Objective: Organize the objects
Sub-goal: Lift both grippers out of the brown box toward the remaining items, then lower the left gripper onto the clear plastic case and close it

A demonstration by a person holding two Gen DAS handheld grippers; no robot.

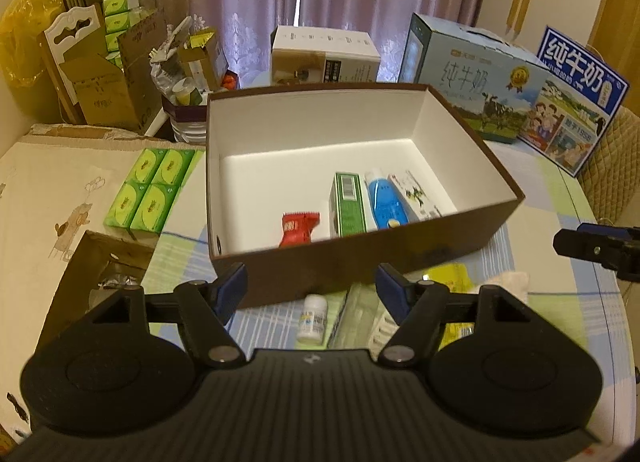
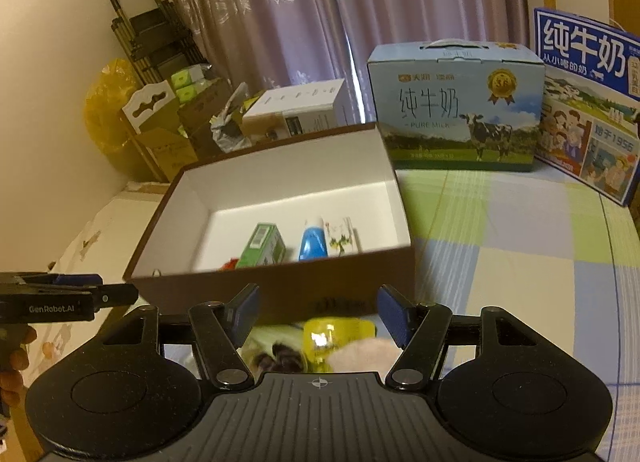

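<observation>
Presently, box: a brown box (image 1: 360, 258) with white inside walls stands open on the bench (image 2: 520, 262), which is covered by a checked cloth.
Box contents: a red wrapped snack (image 1: 298, 228), a green carton (image 1: 346, 202), a blue tube (image 1: 384, 200) and a white printed tube (image 1: 418, 196) lie along the near wall, side by side; the far part of the floor is bare.
Outside the box: a small white bottle (image 1: 313, 318), a pale green packet (image 1: 356, 318), a yellow packet (image 2: 332, 336) and something pink and fuzzy (image 2: 362, 354) lie on the bench just in front of the near wall.
Left hand-held gripper (image 1: 312, 290): released, jaws apart with nothing between them, above the small bottle.
Right hand-held gripper (image 2: 318, 312): released, jaws apart and gripping nothing, above the yellow packet.
Behind the box: two milk cartons (image 2: 456, 110) stand upright by a curtain (image 2: 320, 2).
Left of the box: green tissue packs (image 1: 150, 186) sit stacked in a block.
</observation>
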